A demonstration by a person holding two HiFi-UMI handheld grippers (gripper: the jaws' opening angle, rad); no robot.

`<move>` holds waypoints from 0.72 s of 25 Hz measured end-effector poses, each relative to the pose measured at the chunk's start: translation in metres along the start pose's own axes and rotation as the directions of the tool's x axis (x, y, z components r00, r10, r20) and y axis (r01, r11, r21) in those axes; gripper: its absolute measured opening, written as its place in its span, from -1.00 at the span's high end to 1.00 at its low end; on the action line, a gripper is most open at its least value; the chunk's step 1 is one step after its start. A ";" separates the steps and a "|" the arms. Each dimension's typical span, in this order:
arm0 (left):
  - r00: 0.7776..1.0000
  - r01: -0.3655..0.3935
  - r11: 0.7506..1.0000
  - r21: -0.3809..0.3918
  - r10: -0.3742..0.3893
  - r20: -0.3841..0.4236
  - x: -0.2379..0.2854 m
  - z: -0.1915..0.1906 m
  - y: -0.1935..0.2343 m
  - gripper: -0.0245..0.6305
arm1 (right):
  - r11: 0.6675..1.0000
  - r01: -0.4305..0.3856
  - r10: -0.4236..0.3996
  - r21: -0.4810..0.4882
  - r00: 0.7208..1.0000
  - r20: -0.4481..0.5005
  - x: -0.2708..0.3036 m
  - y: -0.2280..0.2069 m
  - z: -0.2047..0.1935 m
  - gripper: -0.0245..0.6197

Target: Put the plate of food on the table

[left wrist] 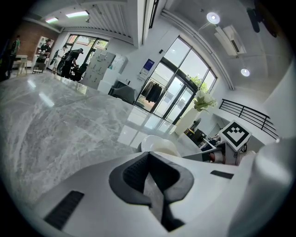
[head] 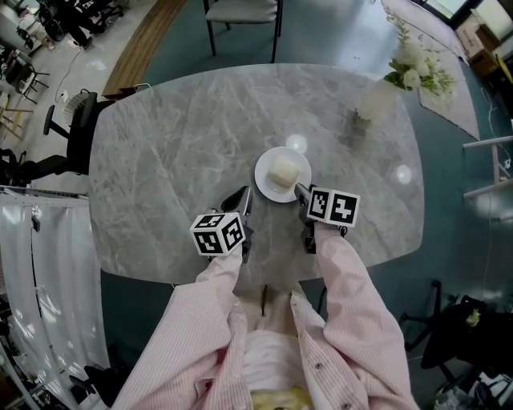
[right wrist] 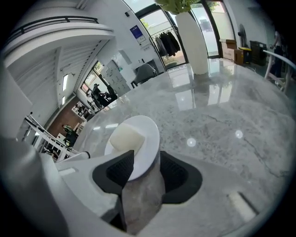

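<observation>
A white plate [head: 282, 174] carrying a pale block of food [head: 283, 170] rests flat on the grey marble table [head: 176, 144], near its front middle. My right gripper [head: 300, 192] is at the plate's near right edge. In the right gripper view the plate [right wrist: 143, 139] has its near rim between the jaws of the right gripper [right wrist: 143, 169], which stand open with a gap beside the rim; the food block [right wrist: 126, 138] sits beyond. My left gripper [head: 242, 198] hovers just left of the plate, shut and empty. The left gripper view shows the plate [left wrist: 159, 144] beyond the closed left gripper [left wrist: 148, 159].
A white vase [head: 377, 100] with pale flowers [head: 417, 68] stands at the table's far right, also in the right gripper view as the vase [right wrist: 194, 41]. A chair [head: 240, 12] is at the far side and a black office chair [head: 72, 128] at the left.
</observation>
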State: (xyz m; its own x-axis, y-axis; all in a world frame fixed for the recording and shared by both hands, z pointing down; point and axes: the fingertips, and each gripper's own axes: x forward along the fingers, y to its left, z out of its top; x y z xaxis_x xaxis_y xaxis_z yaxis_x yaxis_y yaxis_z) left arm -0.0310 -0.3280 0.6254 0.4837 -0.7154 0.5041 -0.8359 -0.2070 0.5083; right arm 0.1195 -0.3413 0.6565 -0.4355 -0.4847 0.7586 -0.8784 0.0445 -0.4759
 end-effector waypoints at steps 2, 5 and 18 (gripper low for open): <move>1.000 0.002 1.000 0.004 -0.002 0.004 0.000 0.002 0.000 0.93 | 1.000 -0.007 0.007 0.011 1.000 0.006 -0.002 -0.001 0.002 0.42; 1.000 0.009 1.000 0.012 -0.009 0.009 -0.001 0.004 -0.003 0.93 | 1.000 -0.014 0.013 0.024 1.000 0.020 -0.006 -0.003 0.003 0.42; 0.990 0.086 0.981 0.174 -0.105 0.099 -0.038 0.039 -0.044 0.93 | 0.975 -0.103 0.138 -0.198 0.976 0.168 -0.055 0.032 0.029 0.90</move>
State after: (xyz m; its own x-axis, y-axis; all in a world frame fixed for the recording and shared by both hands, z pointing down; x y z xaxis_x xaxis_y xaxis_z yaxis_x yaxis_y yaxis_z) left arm -0.0222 -0.3175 0.5569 0.5407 -0.7521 0.3768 -0.8233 -0.3810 0.4207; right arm 0.1210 -0.3385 0.5870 -0.5129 -0.6139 0.6001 -0.8502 0.2662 -0.4542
